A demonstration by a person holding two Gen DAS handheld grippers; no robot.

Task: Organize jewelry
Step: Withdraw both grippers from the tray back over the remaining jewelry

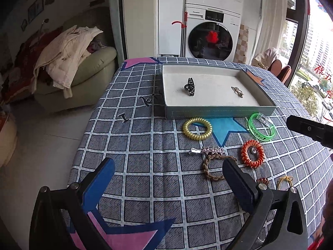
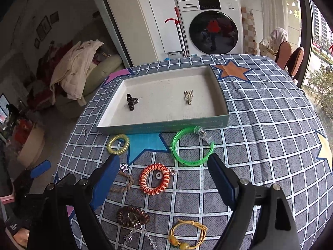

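Both claws gape empty — orange coil tie (image 2: 154, 179) lies between right claw (image 2: 164, 164) fingers.

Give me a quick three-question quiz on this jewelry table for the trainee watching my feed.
1. How many items lie inside the tray?
2. True or false: the green bangle is already in the tray.
3. Which sits closest to the tray's front wall: A) the gold coil tie, B) the orange coil tie, C) the yellow cord bracelet?

Key:
1. Two: the black claw clip and the pale rabbit-shaped clip.
2. False; it lies on the cloth in front of the tray.
3. A.
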